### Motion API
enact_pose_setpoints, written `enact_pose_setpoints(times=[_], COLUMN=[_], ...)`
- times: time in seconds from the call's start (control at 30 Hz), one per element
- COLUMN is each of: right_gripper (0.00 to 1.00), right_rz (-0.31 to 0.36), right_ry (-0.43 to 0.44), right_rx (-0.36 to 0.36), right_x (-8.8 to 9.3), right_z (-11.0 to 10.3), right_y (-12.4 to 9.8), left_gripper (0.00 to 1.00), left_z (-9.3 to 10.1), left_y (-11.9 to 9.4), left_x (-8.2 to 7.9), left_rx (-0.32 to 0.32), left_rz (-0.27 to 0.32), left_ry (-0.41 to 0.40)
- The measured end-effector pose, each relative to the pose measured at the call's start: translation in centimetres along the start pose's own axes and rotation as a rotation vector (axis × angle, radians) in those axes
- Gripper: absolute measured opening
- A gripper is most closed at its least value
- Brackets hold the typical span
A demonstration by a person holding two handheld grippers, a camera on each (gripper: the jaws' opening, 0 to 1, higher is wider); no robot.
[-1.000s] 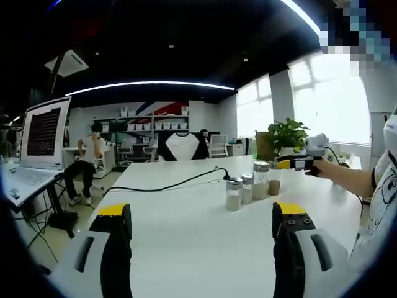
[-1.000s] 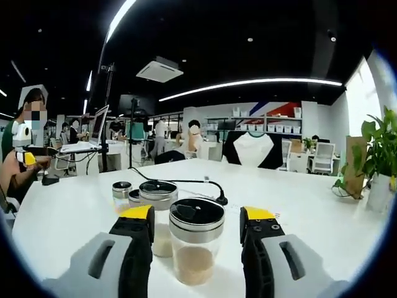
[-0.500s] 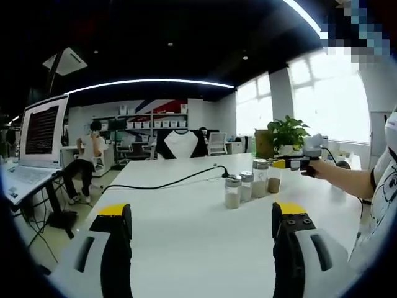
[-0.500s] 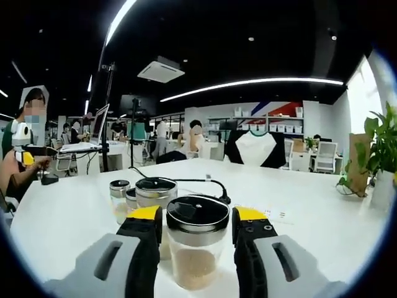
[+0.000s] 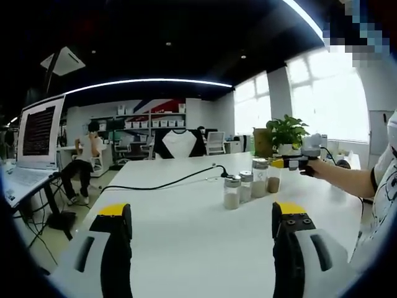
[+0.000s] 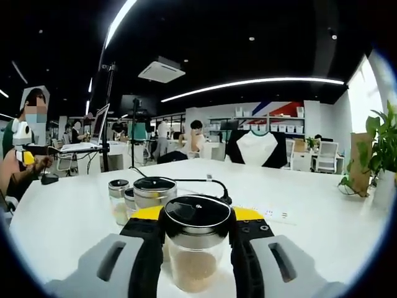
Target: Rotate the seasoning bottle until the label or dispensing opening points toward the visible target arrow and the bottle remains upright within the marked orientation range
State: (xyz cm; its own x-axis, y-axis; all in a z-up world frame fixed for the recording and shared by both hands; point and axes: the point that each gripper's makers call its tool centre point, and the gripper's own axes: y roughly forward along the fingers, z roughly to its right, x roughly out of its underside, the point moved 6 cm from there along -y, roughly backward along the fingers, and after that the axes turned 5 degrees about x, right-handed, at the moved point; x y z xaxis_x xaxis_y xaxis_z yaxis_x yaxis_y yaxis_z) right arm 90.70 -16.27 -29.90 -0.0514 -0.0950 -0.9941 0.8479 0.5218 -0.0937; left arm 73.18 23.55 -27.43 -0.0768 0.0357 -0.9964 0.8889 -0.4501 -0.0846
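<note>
An open office with ceiling light strips lies behind a wide white table (image 5: 180, 230); its near part is bare, and its left edge drops toward a laptop (image 5: 34, 143) on a stand. A black cable (image 5: 167, 183) crosses the far part of the table. Four seasoning jars stand upright in a row. The right gripper (image 6: 193, 218) has its jaws pressed on both sides of the seasoning bottle (image 6: 194, 248), the nearest one in its view. The left gripper (image 5: 201, 214) is wide open, holding nothing, well apart from the jars (image 5: 248, 186).

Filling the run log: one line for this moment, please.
right gripper: shut on seasoning bottle | bottle: upright on white table | left gripper: open, holds nothing
</note>
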Motion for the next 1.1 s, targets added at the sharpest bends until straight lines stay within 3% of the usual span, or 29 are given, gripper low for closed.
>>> enact_pose_setpoints(times=[0.3, 0.5, 0.7, 1.1], right_gripper=[0.39, 0.38, 0.38, 0.38], right_rz=[-0.01, -0.013, 0.011, 0.045], right_ry=[-0.002, -0.063, -0.004, 0.017], right_rx=[0.008, 0.012, -0.013, -0.048], right_x=[0.0, -0.3, -0.8, -2.0], right_z=[-0.2, -0.9, -1.6, -2.6], right_y=[-0.7, -1.9, -3.3, -5.4], left_gripper=[0.99, 0.99, 0.99, 0.99], left_z=[0.2, 0.2, 0.7, 1.5], left_y=[0.0, 0.2, 0.6, 1.0], left_x=[0.0, 0.1, 0.3, 0.1], left_rx=[0.006, 0.004, 0.022, 0.048], left_rz=[-0.005, -0.006, -0.014, -0.011], left_ry=[0.003, -0.006, -0.001, 0.009])
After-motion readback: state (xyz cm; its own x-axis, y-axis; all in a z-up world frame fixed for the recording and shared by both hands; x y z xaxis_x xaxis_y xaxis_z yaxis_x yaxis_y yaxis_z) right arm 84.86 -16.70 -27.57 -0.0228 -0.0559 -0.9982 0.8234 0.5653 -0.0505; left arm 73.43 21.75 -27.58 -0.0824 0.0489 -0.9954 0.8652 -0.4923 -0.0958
